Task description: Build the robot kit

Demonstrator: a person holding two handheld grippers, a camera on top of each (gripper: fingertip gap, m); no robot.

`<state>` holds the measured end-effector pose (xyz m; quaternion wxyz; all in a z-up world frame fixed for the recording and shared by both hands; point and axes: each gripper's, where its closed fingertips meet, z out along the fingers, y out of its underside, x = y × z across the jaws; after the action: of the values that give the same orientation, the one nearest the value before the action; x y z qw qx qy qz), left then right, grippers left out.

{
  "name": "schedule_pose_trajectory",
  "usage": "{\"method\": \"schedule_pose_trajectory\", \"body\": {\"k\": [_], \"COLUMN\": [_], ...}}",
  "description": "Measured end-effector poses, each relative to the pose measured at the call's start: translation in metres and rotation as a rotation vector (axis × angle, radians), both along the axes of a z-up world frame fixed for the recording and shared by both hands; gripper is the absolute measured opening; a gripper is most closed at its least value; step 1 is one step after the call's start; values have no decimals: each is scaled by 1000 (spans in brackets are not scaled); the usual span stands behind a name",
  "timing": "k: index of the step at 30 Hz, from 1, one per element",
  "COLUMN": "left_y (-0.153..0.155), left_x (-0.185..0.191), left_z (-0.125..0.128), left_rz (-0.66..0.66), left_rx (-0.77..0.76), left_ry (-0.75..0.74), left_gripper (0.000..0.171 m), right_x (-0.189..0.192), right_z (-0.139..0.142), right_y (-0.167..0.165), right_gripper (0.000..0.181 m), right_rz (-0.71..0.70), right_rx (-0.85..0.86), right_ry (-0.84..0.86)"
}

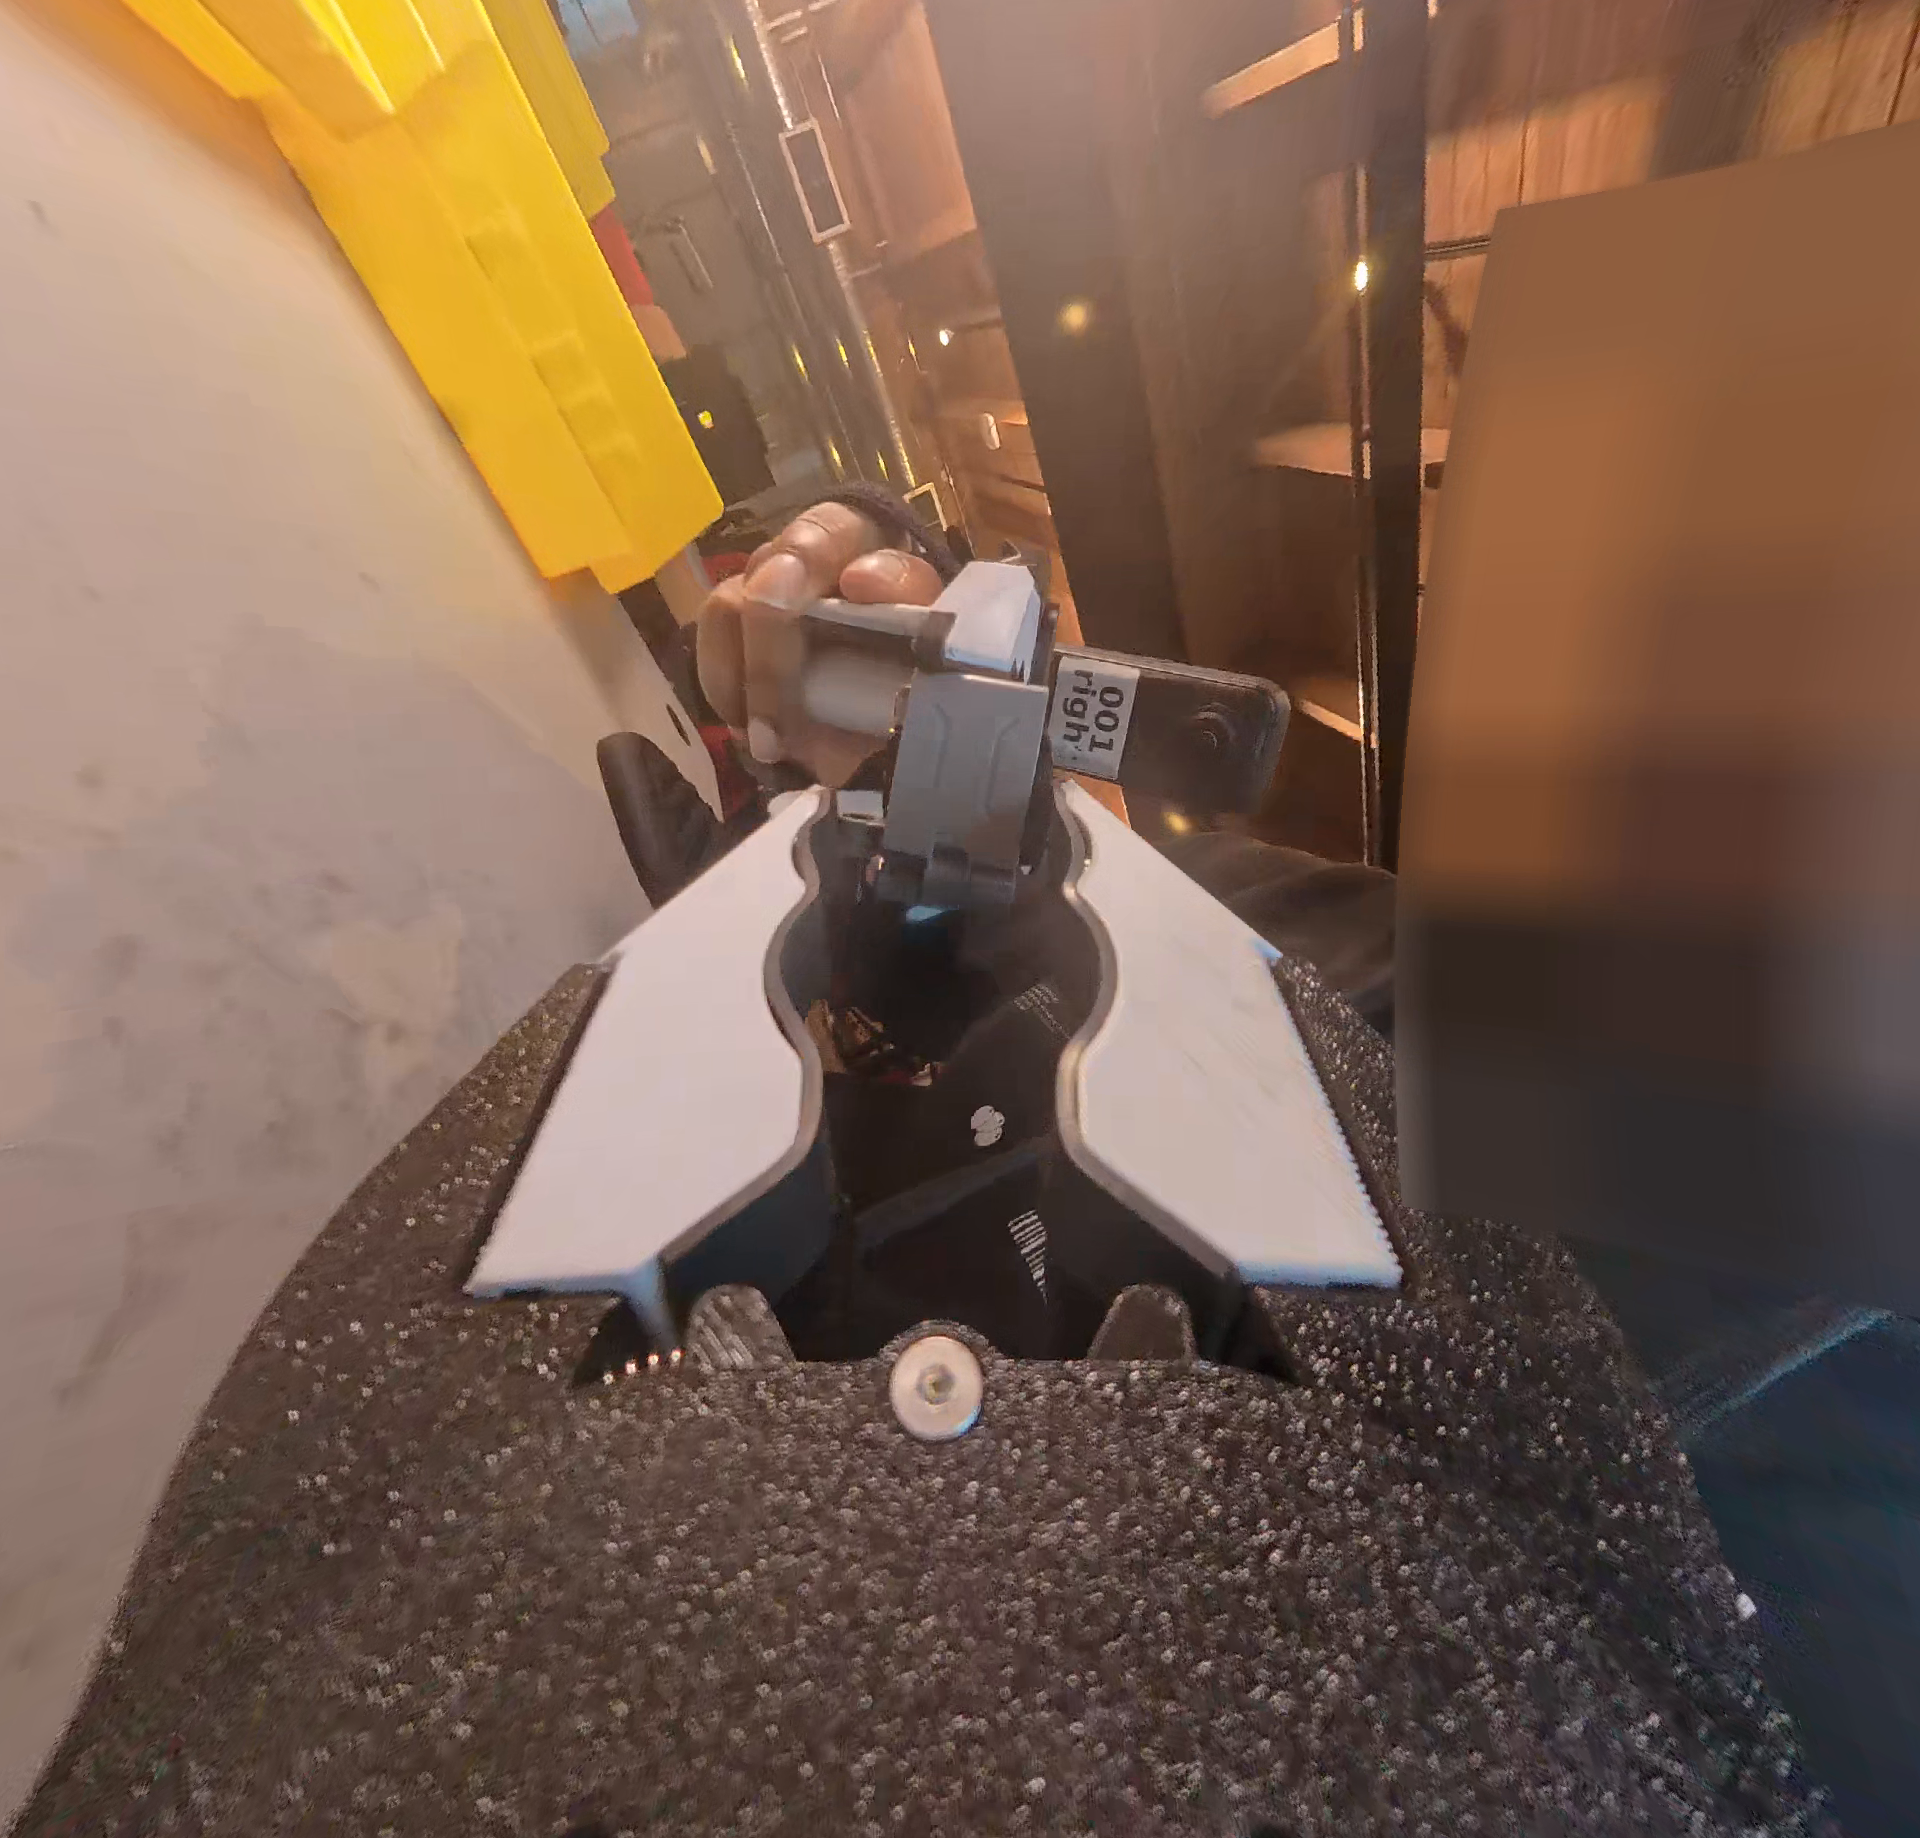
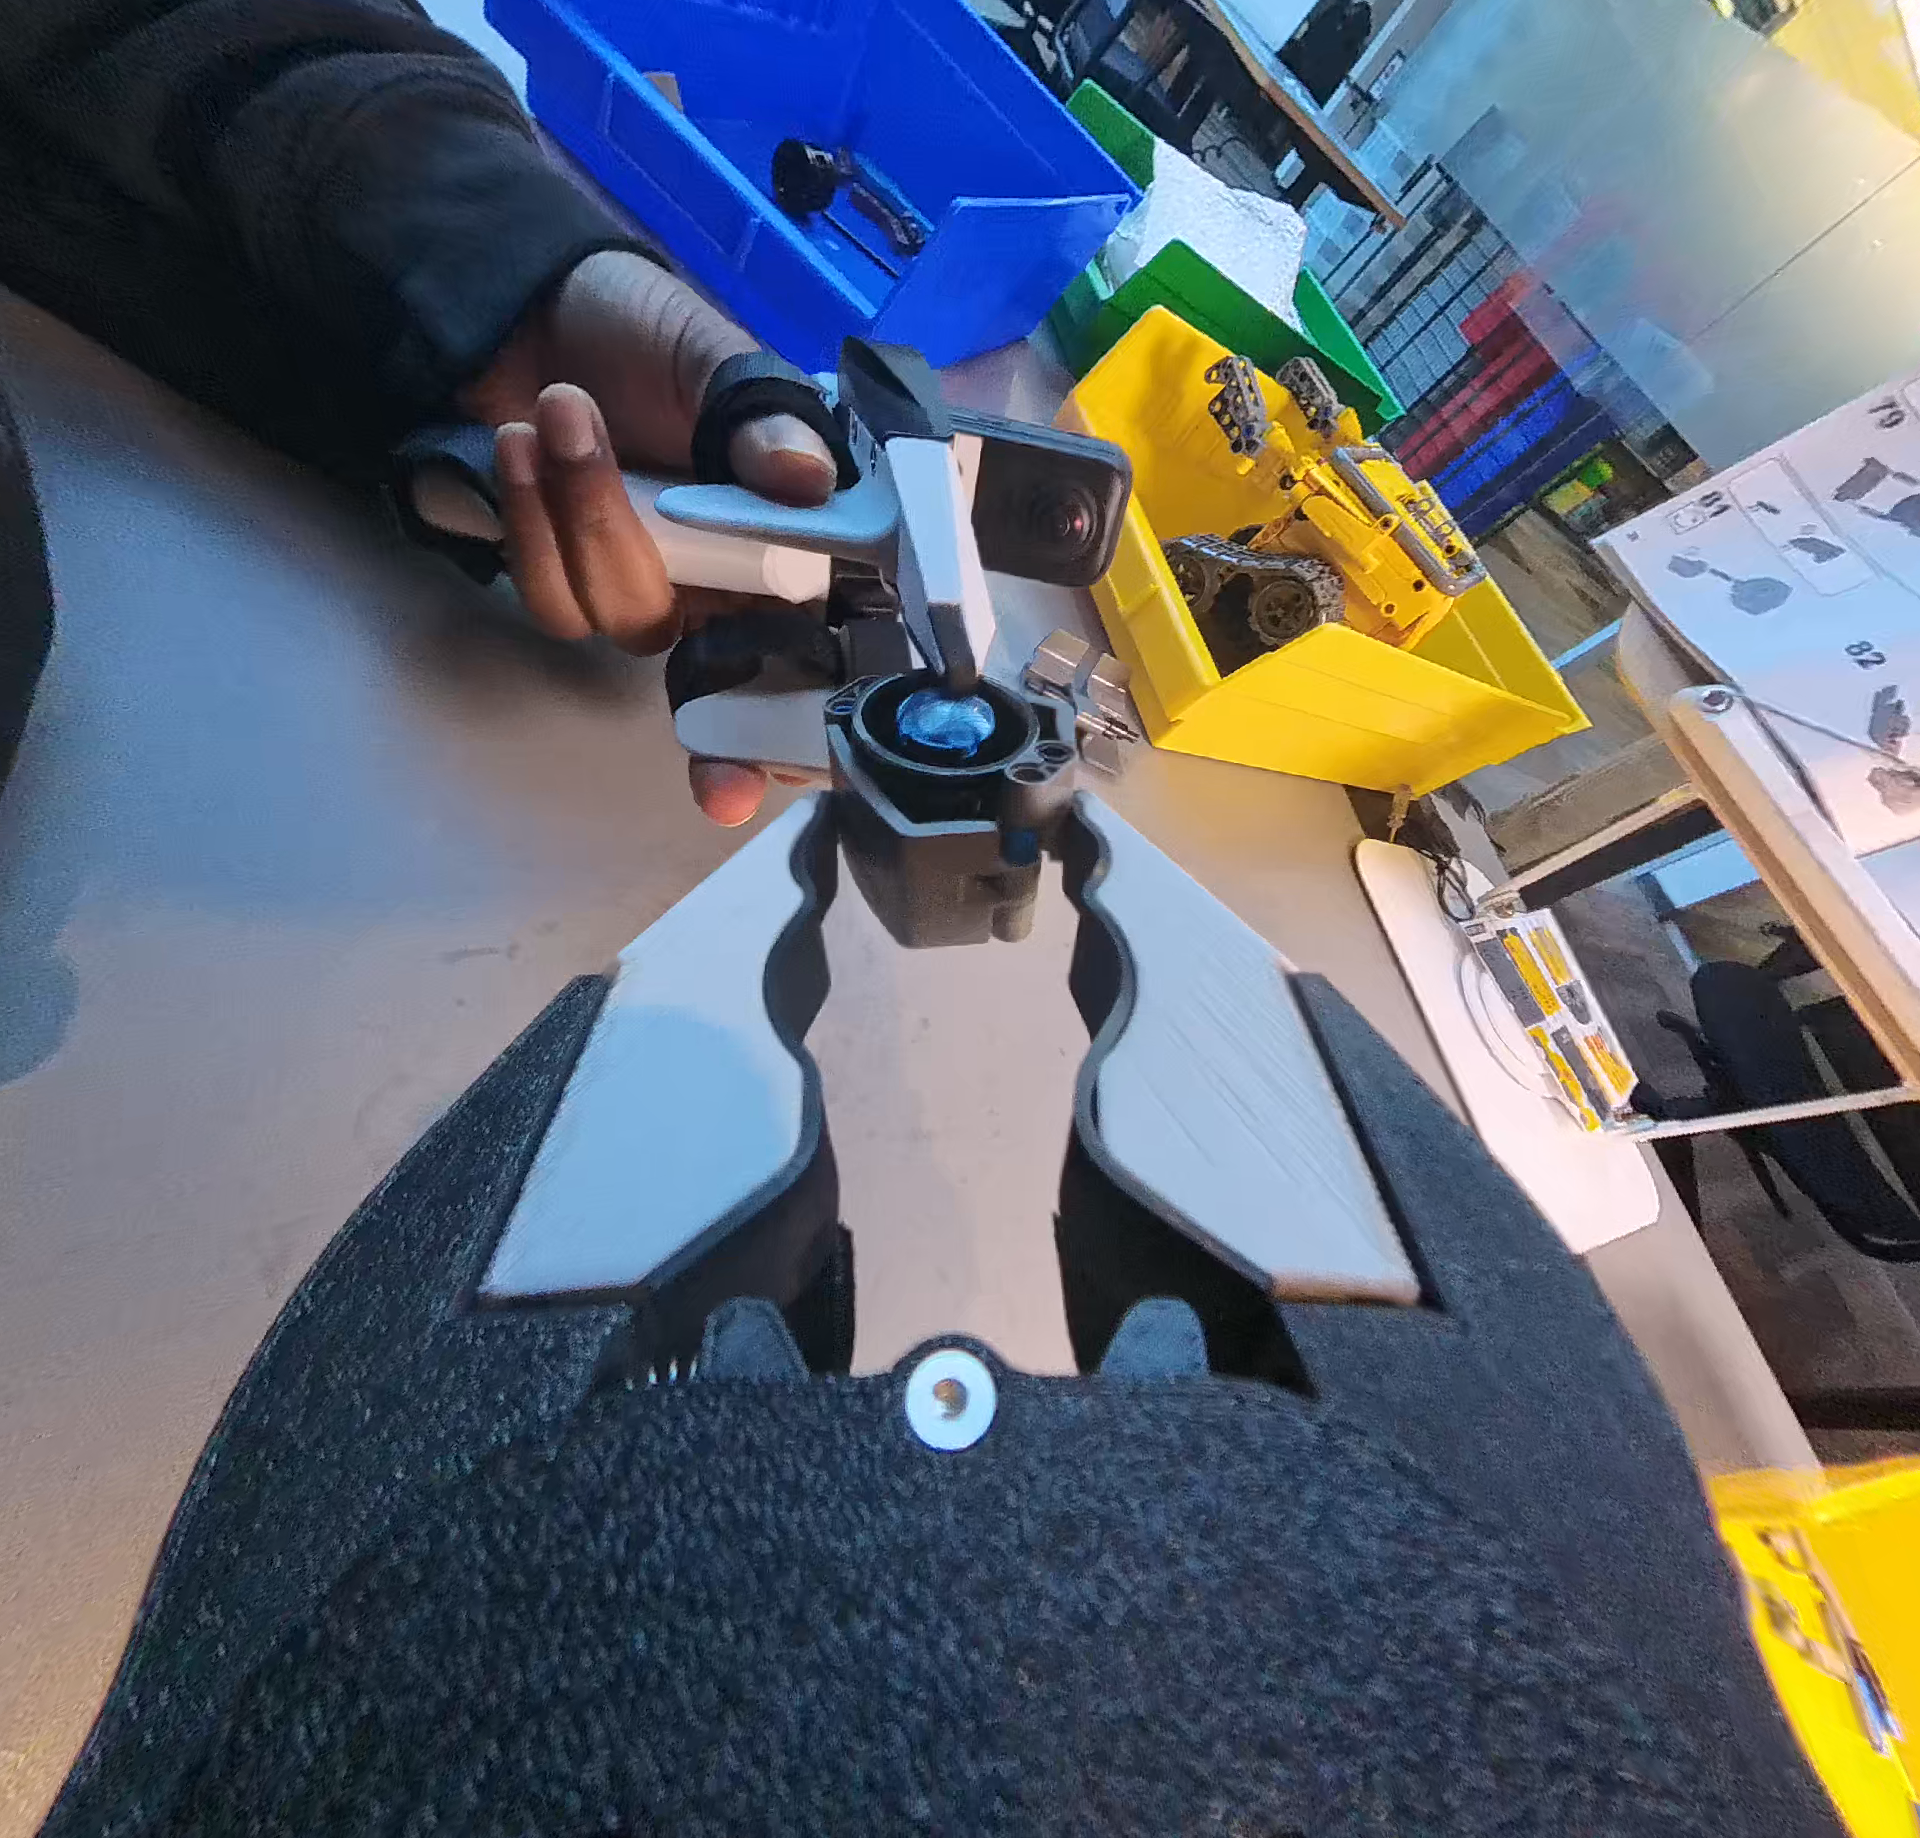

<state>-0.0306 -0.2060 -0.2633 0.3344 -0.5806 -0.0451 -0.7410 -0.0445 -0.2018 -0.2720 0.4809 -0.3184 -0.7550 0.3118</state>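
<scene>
Left wrist view:
Left gripper (image 1: 940, 832): jaws set narrow around a grey part (image 1: 961, 791); firm clamping cannot be confirmed.
Right gripper (image 1: 977, 635): ahead, held by a hand (image 1: 790, 645), above the grey part.
Yellow bin (image 1: 499, 261): upper left, on the pale table (image 1: 208, 749).

Right wrist view:
Right gripper (image 2: 945, 832): jaws pinch a dark grey round part (image 2: 940, 749) at its sides, above the table (image 2: 260, 853).
Left gripper (image 2: 951, 666): fingertips reach into the part's blue centre; jaw state cannot be told.
Yellow bin (image 2: 1351, 708): right of the part, holding a yellow tracked model (image 2: 1320, 531).
Blue bin (image 2: 790, 126): behind.
</scene>
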Motion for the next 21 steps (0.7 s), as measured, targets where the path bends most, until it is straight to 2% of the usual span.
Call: {"method": "schedule_pose_trajectory", "body": {"k": [3, 5, 7, 11, 13, 15, 17, 21], "left_y": [4, 8, 9, 16, 22, 26, 24, 13], "left_x": [-7, -16, -25, -22, -21, -24, -28, -28], "left_z": [1, 3, 5, -10, -16, -16, -13, 0], "left_rz": [39, 112, 185, 293, 324, 330, 296, 162], "left_rx": [3, 69, 152, 286, 298, 272, 228, 142], "left_ry": [-4, 86, 229, 633, 723, 698, 603, 284], "left_gripper": [38, 43, 49, 55, 54, 41, 41, 40], "right_x": [-4, -7, -9, -18, -24, -30, -32, -23], "right_z": [-2, -2, -5, -17, -19, -21, -19, 3], "right_y": [1, 6, 14, 18, 13, 15, 14, 5], "right_gripper": [42, 42, 43, 43, 43, 43, 43, 51], "right_rz": [-1, -29, -79, -169, -181, -217, -205, -42], "right_rx": [-110, -234, -358, -536, -614, -672, -697, -528], "right_ry": [-54, -69, -95, -155, -161, -165, -163, -42]}}
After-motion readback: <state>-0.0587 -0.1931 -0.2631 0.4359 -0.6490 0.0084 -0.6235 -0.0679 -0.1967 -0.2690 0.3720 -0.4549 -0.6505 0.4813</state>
